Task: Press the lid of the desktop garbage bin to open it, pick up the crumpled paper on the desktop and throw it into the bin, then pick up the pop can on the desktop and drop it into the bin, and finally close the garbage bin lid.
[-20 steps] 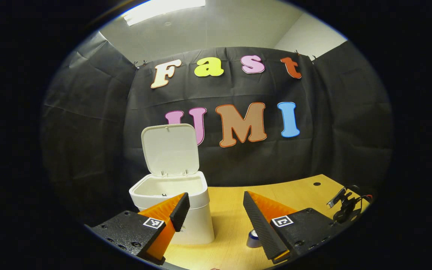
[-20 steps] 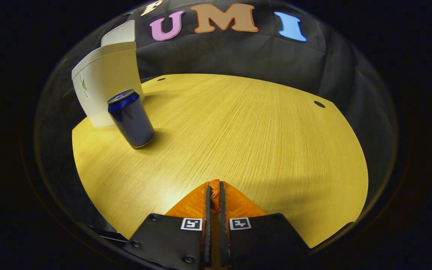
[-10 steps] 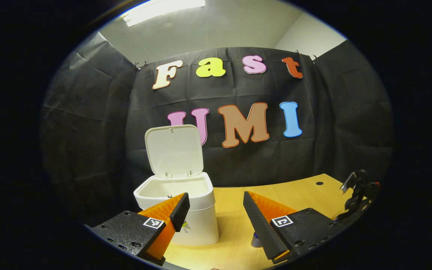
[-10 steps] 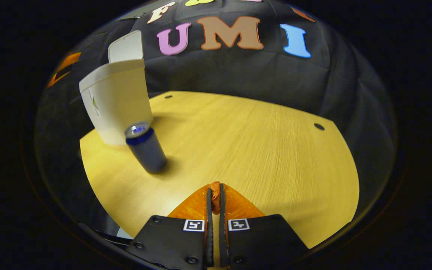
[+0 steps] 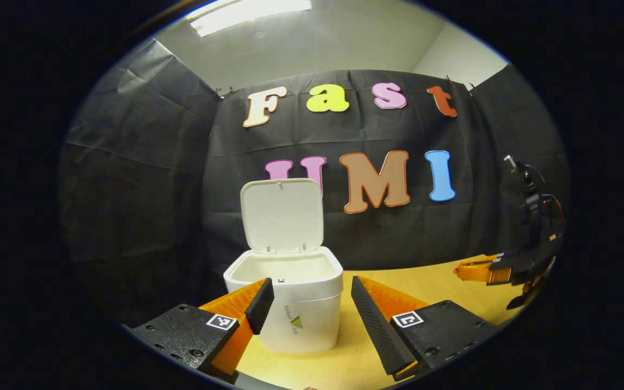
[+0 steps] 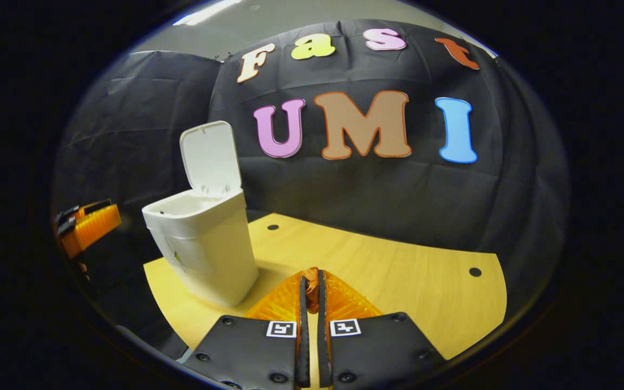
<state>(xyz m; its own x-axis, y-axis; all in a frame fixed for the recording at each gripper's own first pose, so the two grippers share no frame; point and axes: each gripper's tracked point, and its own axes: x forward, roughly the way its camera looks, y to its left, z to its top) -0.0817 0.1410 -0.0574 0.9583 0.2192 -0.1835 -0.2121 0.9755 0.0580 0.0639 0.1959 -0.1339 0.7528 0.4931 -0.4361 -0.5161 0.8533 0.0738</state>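
Left gripper: raised above the near edge of the table, pointing level at the booth wall — fingers spread wide apart, holding nothing.
Right gripper: tilted up from the tabletop, aimed past the bin; its fingers lie pressed together with nothing between them (it also shows at the right rim of the left gripper view, above the table's edge).
Garbage bin: white, standing on the table's left part, just ahead of the left gripper's fingers.
Lid: swung upright on its rear hinge — bin open.
Bin contents: the visible inner wall is bare white; the bottom is hidden.
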